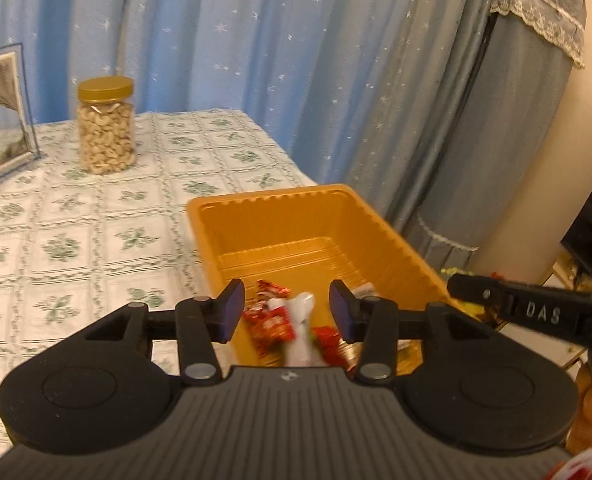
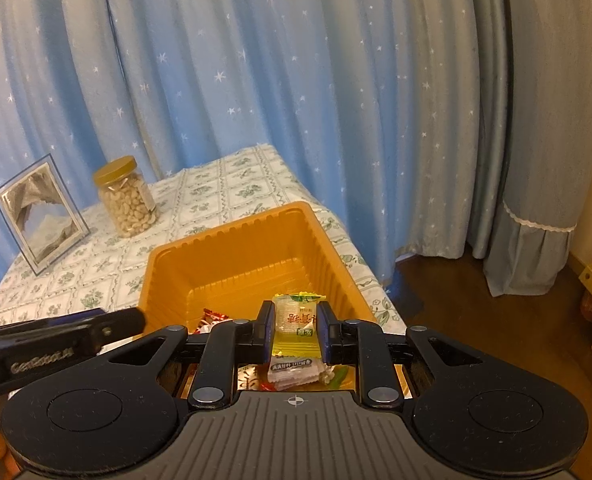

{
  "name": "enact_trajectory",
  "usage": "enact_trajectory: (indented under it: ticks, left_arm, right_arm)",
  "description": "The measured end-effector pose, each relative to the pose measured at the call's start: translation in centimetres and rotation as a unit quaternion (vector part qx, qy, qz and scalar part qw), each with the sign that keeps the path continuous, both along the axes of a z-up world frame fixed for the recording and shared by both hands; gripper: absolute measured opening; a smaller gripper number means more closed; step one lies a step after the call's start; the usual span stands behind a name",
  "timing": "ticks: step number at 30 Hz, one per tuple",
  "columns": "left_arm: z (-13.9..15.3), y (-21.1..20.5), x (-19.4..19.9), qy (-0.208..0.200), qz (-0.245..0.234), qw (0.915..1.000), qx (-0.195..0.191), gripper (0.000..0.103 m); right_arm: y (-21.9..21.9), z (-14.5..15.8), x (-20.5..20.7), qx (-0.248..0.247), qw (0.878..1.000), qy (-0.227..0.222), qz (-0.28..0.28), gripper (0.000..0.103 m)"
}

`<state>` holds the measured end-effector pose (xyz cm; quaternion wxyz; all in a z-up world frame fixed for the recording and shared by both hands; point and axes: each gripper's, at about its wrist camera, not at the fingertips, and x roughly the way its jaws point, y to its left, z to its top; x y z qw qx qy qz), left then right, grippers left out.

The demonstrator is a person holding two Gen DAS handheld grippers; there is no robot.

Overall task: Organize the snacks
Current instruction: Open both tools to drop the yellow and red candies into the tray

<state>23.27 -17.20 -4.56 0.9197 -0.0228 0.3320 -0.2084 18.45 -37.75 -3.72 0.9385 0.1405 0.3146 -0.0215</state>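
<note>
Sorting snacks into the orange tray [image 1: 280,216], we have the left gripper [image 1: 287,312] with its jaws parted and nothing pressed between them: a white-wrapped snack [image 1: 302,332] shows blurred in the gap, clear of both pads, over the tray's near end. Around it, red-wrapped snacks [image 1: 270,324] already lie on the tray floor, toward six o'clock in the left wrist view. The tray's far half, toward twelve o'clock, is bare

Our right gripper [image 2: 295,326] has its jaws narrow and clamped on a yellow-and-clear snack packet [image 2: 294,330], held upright above the same near end of the tray; this one, we judge, is not yet delivered. Below it a few more wrappers show in the tray, partly hidden by the gripper body

Further out, the tray sits near the three o'clock edge of the tabletop [image 1: 96,216], which wears a green floral cloth. At ten o'clock stand a cashew jar [image 1: 105,130] with a gold lid and, beside it, a framed picture [image 1: 0,120]. Blue starred curtains [image 1: 256,40] hang behind

We judge the job partly done: several snacks are in, one is dropping, one is in hand. Whether any remain elsewhere we cannot tell
</note>
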Motion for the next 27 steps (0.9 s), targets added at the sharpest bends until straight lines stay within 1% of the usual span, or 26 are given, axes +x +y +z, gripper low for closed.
enact_trajectory:
  ticks: [3, 4, 5, 7, 11, 15, 18, 19, 20, 21, 22, 27]
  left_arm:
    - [0.0, 0.6, -0.7, -0.005, 0.010, 0.9998, 0.019, 0.049]
    - [0.0, 0.9, -0.9, -0.006, 0.012, 0.9997, 0.022, 0.054]
    - [0.0, 1.1, -1.0, -0.005, 0.015, 0.9996, 0.025, 0.056]
    - [-0.1, 1.5, -1.1, 0.002, 0.018, 0.9995, 0.025, 0.057]
    - [-0.3, 2.2, -1.2, 0.006, 0.027, 0.9993, 0.024, 0.067]
    - [-0.3, 2.5, -1.2, 0.007, 0.029, 0.9993, 0.021, 0.070]
    - [-0.3, 2.7, -1.2, 0.005, 0.033, 0.9992, 0.022, 0.080]
    - [-0.3, 2.8, -1.1, 0.004, 0.034, 0.9992, 0.021, 0.084]
    - [-0.3, 2.8, -1.2, 0.003, 0.036, 0.9991, 0.021, 0.088]
    - [-0.4, 2.9, -1.2, 0.003, 0.037, 0.9991, 0.022, 0.089]
    - [-0.4, 3.0, -1.3, 0.005, 0.037, 0.9991, 0.022, 0.090]
    - [-0.5, 3.5, -2.0, 0.016, 0.046, 0.9987, 0.016, 0.093]
  right_arm:
    - [0.4, -0.1, 0.3, 0.005, 1.000, 0.001, 0.009, 0.022]
    - [0.5, -0.1, 0.4, 0.007, 1.000, 0.002, 0.014, 0.022]
    - [0.7, -0.1, 0.6, 0.008, 1.000, 0.002, 0.017, 0.022]
    - [1.2, 0.1, 1.0, 0.006, 1.000, 0.002, 0.024, 0.022]
    - [2.0, 0.4, 2.0, 0.003, 0.999, -0.003, 0.033, 0.022]
    - [2.7, 0.7, 3.0, -0.009, 0.999, -0.012, 0.043, 0.022]
    - [2.9, 0.5, 3.7, -0.001, 0.998, -0.016, 0.053, 0.023]
    - [2.8, 0.5, 3.9, 0.005, 0.998, -0.018, 0.055, 0.030]
    - [2.7, 0.4, 3.9, 0.011, 0.998, -0.020, 0.052, 0.054]
    - [2.5, 0.4, 3.8, 0.019, 0.998, -0.024, 0.046, 0.065]
    - [2.2, 0.4, 3.6, 0.027, 0.998, -0.030, 0.040, 0.068]
    - [0.8, 0.5, 2.0, 0.037, 0.999, -0.025, 0.013, 0.068]
